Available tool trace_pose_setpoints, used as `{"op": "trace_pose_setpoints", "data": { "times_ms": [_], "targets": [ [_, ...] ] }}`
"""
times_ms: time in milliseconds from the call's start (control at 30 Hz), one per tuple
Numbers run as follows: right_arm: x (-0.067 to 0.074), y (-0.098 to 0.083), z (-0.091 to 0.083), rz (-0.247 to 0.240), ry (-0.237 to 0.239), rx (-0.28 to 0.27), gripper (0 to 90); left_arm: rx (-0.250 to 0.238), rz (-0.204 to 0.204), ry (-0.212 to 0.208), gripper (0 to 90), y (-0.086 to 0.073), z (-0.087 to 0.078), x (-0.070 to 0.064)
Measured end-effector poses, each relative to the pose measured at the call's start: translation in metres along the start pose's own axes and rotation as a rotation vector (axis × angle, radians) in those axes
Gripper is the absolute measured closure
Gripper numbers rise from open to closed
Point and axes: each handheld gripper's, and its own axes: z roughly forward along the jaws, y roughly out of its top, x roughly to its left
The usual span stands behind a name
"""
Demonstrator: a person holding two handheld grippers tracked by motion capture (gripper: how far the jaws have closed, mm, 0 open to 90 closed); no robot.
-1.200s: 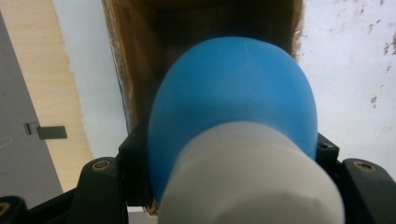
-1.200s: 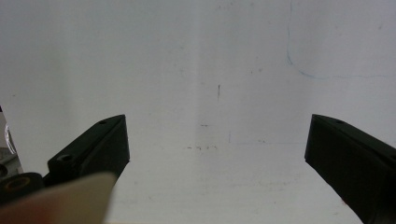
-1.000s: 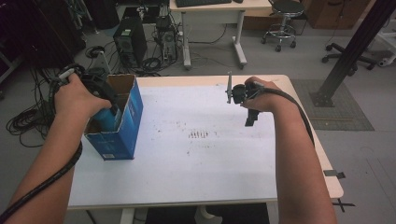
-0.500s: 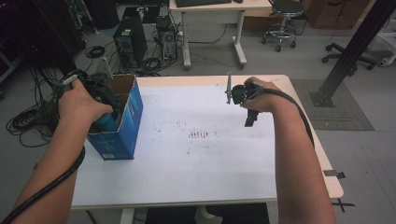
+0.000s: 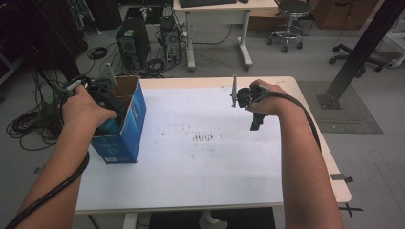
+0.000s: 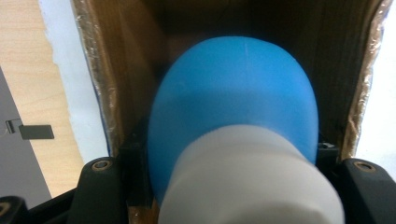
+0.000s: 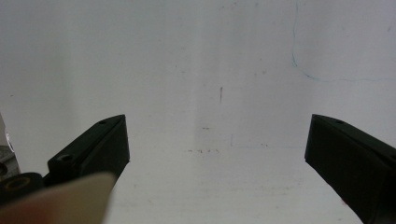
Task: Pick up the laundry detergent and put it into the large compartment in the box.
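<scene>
High view: the white worktop carries a blue cardboard box at its left edge, open top up, so things can be dropped in from above. The left tongs reach into it, pinching a blue-and-white rounded object inside the box walls, likely to set it down or lift it out. The right tongs hang spread and empty over bare worktop. Since a second ago, the left hand has shifted slightly; the right is unchanged.

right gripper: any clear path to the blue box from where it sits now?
Probably yes. The right gripper hangs open over bare white tabletop, and nothing stands between it and the blue box. The left gripper is down inside the box, so the opening itself is occupied.
</scene>
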Motion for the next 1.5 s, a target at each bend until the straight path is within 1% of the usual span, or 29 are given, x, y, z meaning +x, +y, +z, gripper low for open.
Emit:
{"op": "trace_pose_setpoints", "data": {
  "times_ms": [100, 500, 833, 1067, 1367, 1400, 1500],
  "targets": [
    [0.000, -0.001, 0.002, 0.000, 0.001, -0.003, 6.4, 0.004, 0.001, 0.003, 37.5, 0.001, 0.002, -0.002],
    [0.000, -0.005, 0.004, 0.007, 0.006, -0.005, 6.4, 0.027, -0.001, 0.004, 37.4, 0.003, 0.014, -0.002],
    [-0.001, -0.002, 0.008, 0.005, 0.013, -0.004, 6.4, 0.019, -0.003, 0.012, 37.3, 0.003, 0.016, -0.004],
    [-0.001, -0.003, 0.008, 0.007, 0.013, -0.004, 6.4, 0.018, -0.004, 0.013, 37.3, 0.003, 0.016, -0.004],
    [0.000, -0.004, 0.008, 0.009, 0.014, -0.004, 6.4, 0.026, -0.008, 0.004, 36.9, 0.003, 0.017, -0.003],
    [0.000, -0.004, 0.008, 0.008, 0.015, -0.003, 6.5, 0.026, -0.010, -0.003, 36.7, 0.003, 0.017, -0.003],
    [0.000, -0.004, 0.007, 0.010, 0.013, -0.004, 6.5, 0.030, -0.019, 0.000, 33.7, 0.003, 0.019, -0.003]
  ]
}}
